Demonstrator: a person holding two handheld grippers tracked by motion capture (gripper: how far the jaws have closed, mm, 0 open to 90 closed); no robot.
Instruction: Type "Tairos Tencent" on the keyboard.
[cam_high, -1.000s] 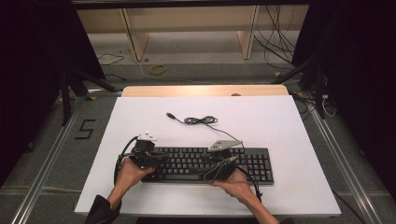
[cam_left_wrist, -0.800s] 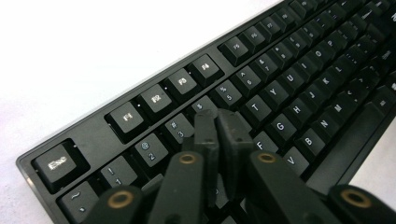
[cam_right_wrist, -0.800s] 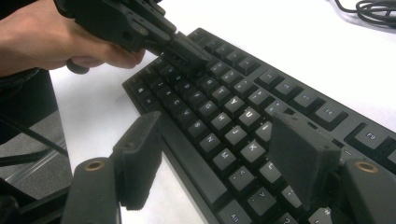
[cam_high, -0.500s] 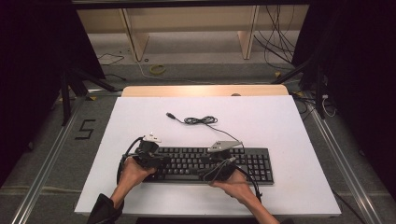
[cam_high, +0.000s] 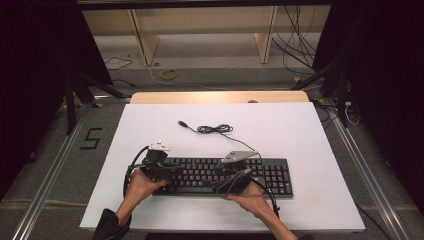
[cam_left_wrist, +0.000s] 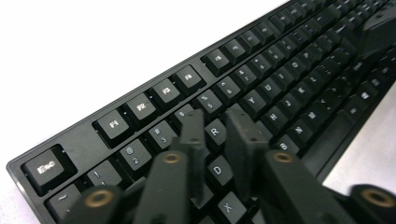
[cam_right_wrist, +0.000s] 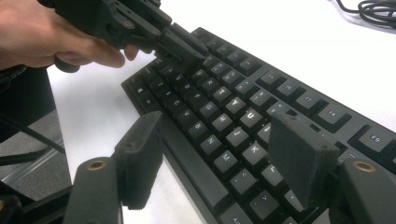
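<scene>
On the white table top (cam_high: 150, 125) lies the flat black plastic keyboard (cam_high: 225, 175) | left gripper (cam_left_wrist: 218, 122) jaws narrowly parted, just been opening over the R key, gripping nothing | right gripper (cam_right_wrist: 224, 149) wide open | keypressing underway, end unclear

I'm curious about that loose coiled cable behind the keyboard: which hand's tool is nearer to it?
Right. The right tool sits over the keyboard's middle, almost straight in front of the cable; the left tool is over the keyboard's left end, farther off to the side.
</scene>
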